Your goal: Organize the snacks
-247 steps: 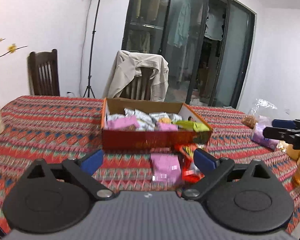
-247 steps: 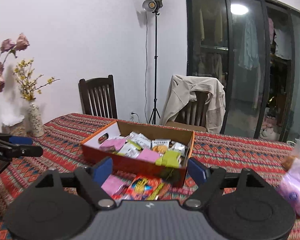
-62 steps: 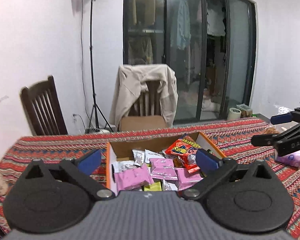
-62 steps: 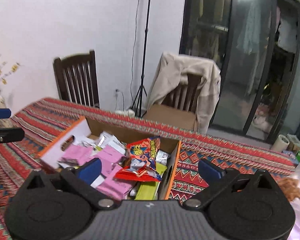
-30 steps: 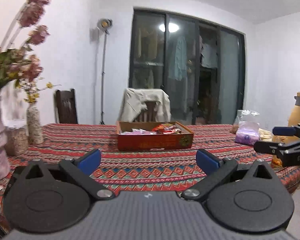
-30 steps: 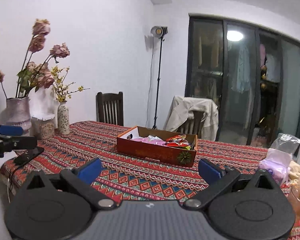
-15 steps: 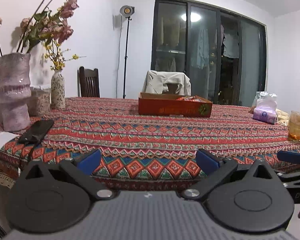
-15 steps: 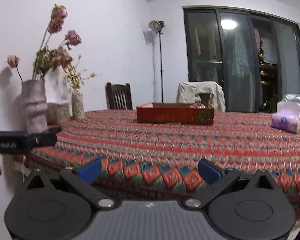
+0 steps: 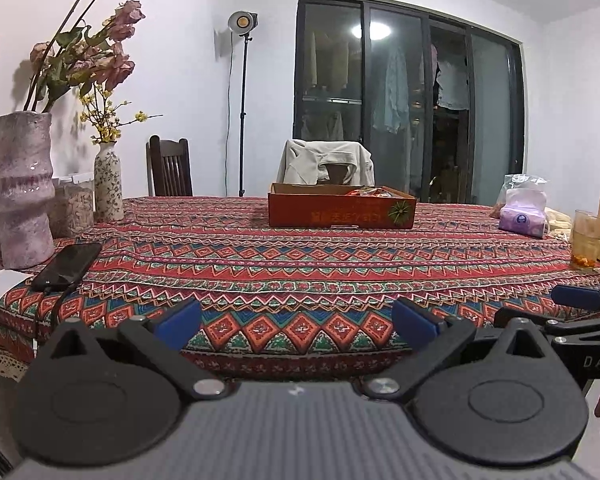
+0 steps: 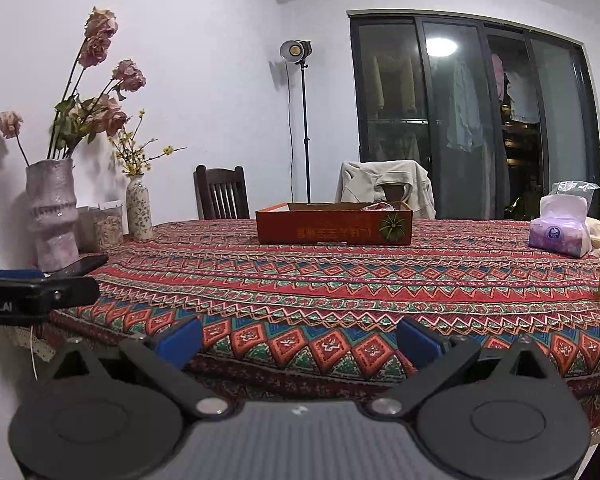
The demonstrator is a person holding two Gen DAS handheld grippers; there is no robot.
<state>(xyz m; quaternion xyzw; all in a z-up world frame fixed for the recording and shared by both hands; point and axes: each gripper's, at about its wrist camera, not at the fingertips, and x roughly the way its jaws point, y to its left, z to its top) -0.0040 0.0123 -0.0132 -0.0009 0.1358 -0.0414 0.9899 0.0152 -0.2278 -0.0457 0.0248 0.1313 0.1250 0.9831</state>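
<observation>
Snacks (image 9: 370, 191) sit piled in the cardboard box (image 9: 342, 211), far side of the table (image 9: 300, 264) w/ nothing loose on the cloth near it, so sorting looks about done. Left gripper (image 9: 296, 322) and right gripper (image 10: 298, 340) hang off the near edge, both spread wide, empty, well apart from the box. Phone (image 9: 68, 265) lies by the vase (image 9: 20, 192).

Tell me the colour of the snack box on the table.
The box is red-orange with gold print and a green-gold emblem, clearest in the right wrist view.
</observation>
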